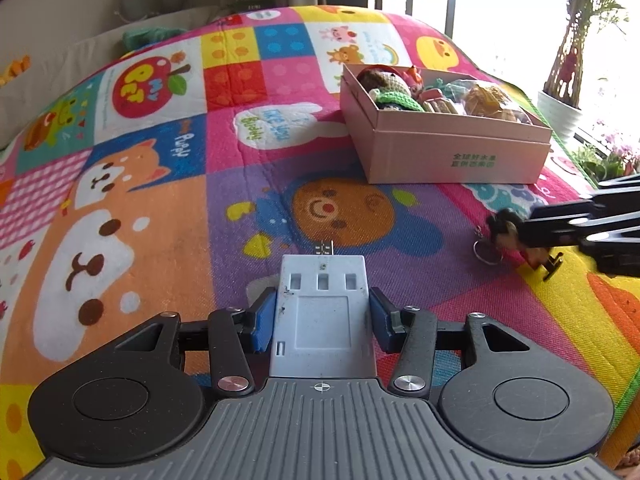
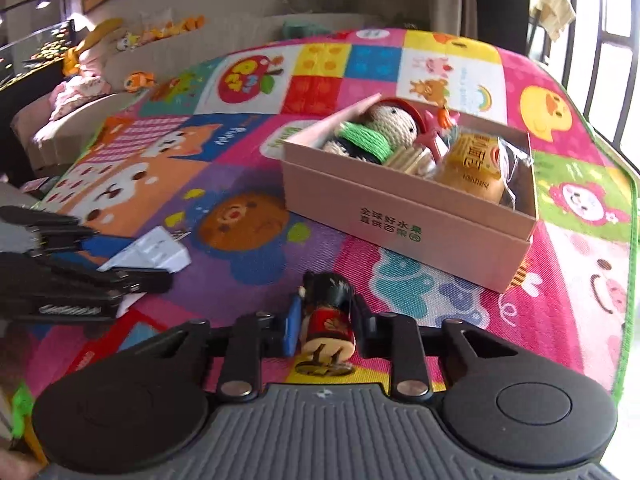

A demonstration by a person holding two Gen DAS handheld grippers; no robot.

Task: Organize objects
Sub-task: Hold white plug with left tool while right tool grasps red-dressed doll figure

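My left gripper (image 1: 322, 314) is shut on a pale blue-grey plastic card holder (image 1: 322, 280), its blue pads pressing both long sides just above the play mat. In the right wrist view the same gripper (image 2: 132, 260) and the card holder (image 2: 150, 250) show at the left. My right gripper (image 2: 327, 322) is shut on a small wooden doll (image 2: 328, 300) with black hair and a red body, which lies sideways between the pads. Seen from the left wrist, the doll (image 1: 506, 228) pokes out of the right gripper (image 1: 560, 232), with a metal key ring (image 1: 486, 254) hanging onto the mat.
An open pink cardboard box (image 2: 400, 220) sits on the colourful cartoon play mat (image 2: 580, 208), beyond the right gripper; it holds a crocheted doll (image 2: 390, 124), a yellow packet (image 2: 472, 168) and other small items. A potted plant (image 1: 568, 80) stands past the mat's right edge.
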